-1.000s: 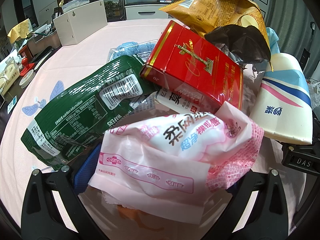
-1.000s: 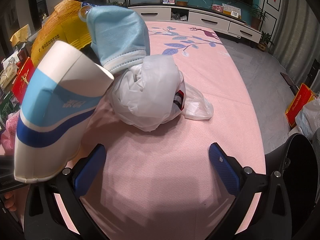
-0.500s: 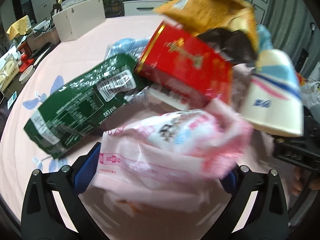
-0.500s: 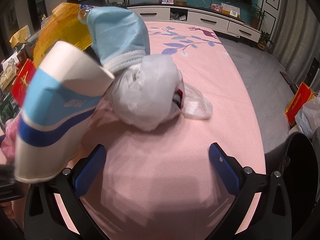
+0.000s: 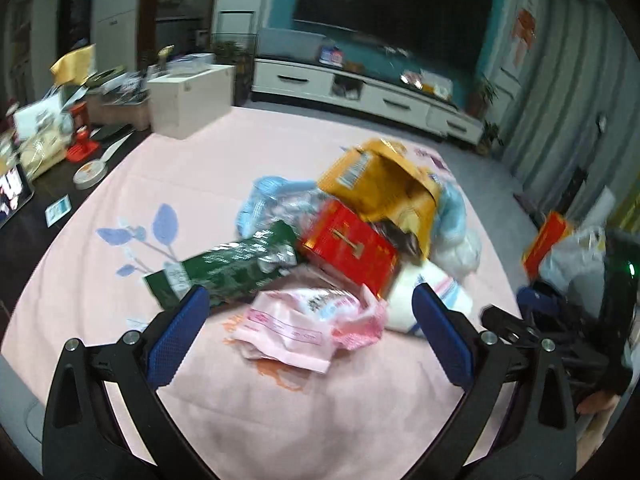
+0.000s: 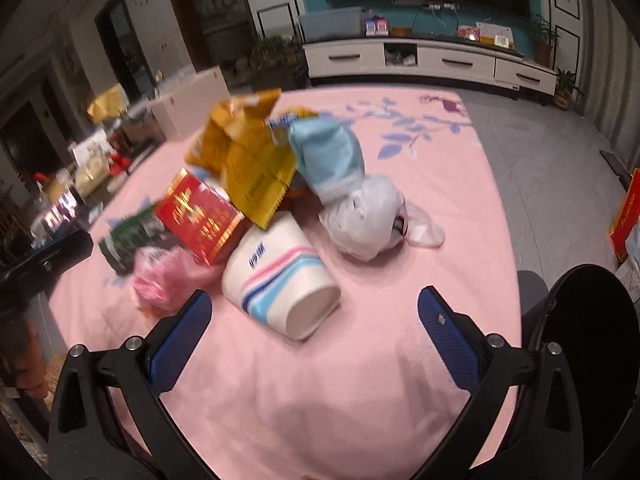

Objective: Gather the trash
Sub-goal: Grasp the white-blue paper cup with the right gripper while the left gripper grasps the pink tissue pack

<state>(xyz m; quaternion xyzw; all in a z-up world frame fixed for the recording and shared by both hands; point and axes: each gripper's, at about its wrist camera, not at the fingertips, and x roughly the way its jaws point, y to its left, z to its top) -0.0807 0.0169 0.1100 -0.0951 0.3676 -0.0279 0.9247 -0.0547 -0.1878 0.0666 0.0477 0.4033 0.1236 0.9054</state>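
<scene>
A heap of trash lies on the pink tablecloth (image 5: pixel 320 408): a pink wrapper (image 5: pixel 308 324), a green wafer packet (image 5: pixel 228 268), a red box (image 5: pixel 352 248), a yellow snack bag (image 5: pixel 384 192), a paper cup (image 6: pixel 280 280) on its side, a blue face mask (image 6: pixel 328 156) and a white plastic bag (image 6: pixel 368 216). My left gripper (image 5: pixel 312 320) is open and empty, just short of the pink wrapper. My right gripper (image 6: pixel 316 324) is open and empty, just short of the paper cup.
A white box (image 5: pixel 188 100) stands at the table's far left, with clutter on a dark side table (image 5: pixel 48 152) beyond it. A TV cabinet (image 6: pixel 428 60) runs along the back wall. A black bin (image 6: pixel 580 340) sits at the right of the table.
Both grippers have pulled back and up from the heap, so the trash now looks smaller and farther away. The paper cup now lies on its side, open end toward my right gripper.
</scene>
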